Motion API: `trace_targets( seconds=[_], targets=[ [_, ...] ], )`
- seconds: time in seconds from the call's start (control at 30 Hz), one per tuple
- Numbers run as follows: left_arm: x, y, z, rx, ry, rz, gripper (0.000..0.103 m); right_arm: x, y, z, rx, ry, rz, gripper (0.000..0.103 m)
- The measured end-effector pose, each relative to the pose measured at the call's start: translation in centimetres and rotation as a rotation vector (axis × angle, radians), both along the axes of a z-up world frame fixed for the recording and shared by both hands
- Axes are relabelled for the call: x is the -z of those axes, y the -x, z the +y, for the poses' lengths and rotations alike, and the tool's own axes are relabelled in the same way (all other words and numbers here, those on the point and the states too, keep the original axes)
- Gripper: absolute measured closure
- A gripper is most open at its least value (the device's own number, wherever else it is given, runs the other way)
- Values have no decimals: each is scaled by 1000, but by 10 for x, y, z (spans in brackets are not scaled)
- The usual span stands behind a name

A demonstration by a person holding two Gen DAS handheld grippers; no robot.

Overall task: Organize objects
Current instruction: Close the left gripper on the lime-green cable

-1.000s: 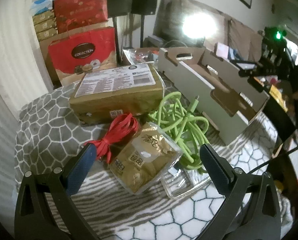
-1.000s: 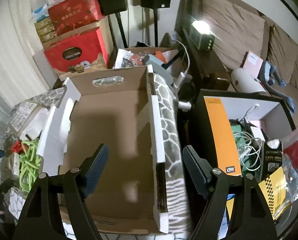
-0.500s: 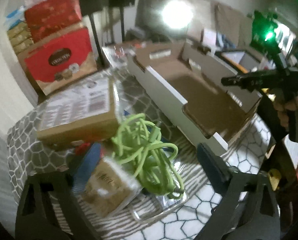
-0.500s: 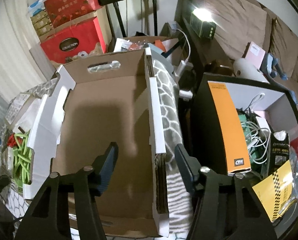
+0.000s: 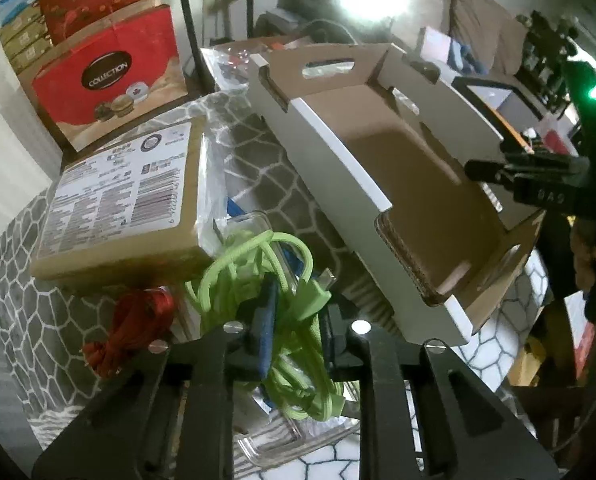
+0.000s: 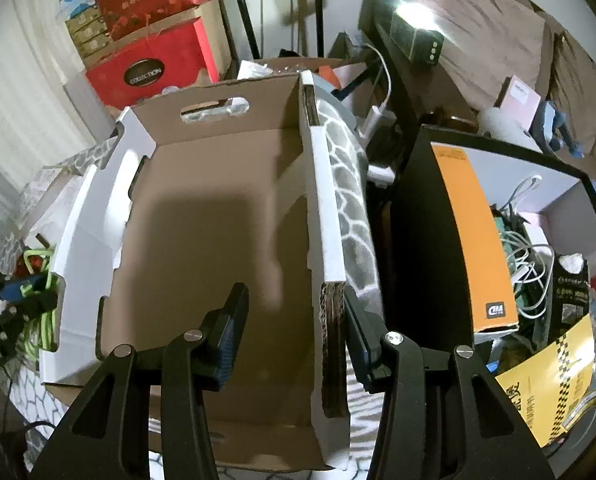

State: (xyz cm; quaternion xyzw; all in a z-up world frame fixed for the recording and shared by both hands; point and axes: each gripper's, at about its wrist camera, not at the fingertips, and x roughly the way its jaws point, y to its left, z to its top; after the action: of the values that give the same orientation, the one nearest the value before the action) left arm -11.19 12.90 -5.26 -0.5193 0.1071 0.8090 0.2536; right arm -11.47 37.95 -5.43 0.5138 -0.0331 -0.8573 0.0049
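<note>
Green cable (image 5: 286, 312) bunched between clenched left jaws, cardboard box (image 6: 218, 240) wall between parted right jaws

Both grippers are matte black — the left gripper (image 5: 294, 320) and right gripper (image 6: 294, 332) have triangular cut-out finger arms, silver screws at the joints, and dark blue pads (image 6: 228, 336).

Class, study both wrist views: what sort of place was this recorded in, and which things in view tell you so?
Most likely a cluttered home living room. A brown sofa with cushions stands at the back, stacked red gift boxes line the wall, and a patterned cloth covers the table.
</note>
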Motion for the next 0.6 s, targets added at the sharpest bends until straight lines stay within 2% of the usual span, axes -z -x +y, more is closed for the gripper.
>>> trace_targets(
  seconds=[0.1, 0.17, 0.23, 0.27, 0.33, 0.47, 0.53, 0.6],
  targets=[
    [-8, -1, -4, -16, -26, 3, 89, 2, 0, 2, 6, -11, -6, 63],
    [-17, -2, -8, -35, -57, 7, 91, 1, -1, 3, 14, -25, -4, 77],
    [-31, -6, -11, -43, -88, 31, 92, 1, -2, 8, 24, -31, -5, 85],
    [-37, -7, -12, -42, -101, 41, 96, 1, -2, 10, 23, -24, -4, 88],
    [-56, -13, -12, -35, -127, 79, 97, 1, -4, 13, 14, -18, -1, 92],
    [-93, -18, -7, -9, -189, 122, 97, 2, -7, 11, 0, -31, 8, 93],
    [-106, -18, 3, 15, -181, 147, 97, 2, -10, 9, -3, -39, 16, 93],
    [-106, -15, 13, 22, -142, 144, 97, 3, -11, 9, -1, -34, 16, 93]
  ],
)
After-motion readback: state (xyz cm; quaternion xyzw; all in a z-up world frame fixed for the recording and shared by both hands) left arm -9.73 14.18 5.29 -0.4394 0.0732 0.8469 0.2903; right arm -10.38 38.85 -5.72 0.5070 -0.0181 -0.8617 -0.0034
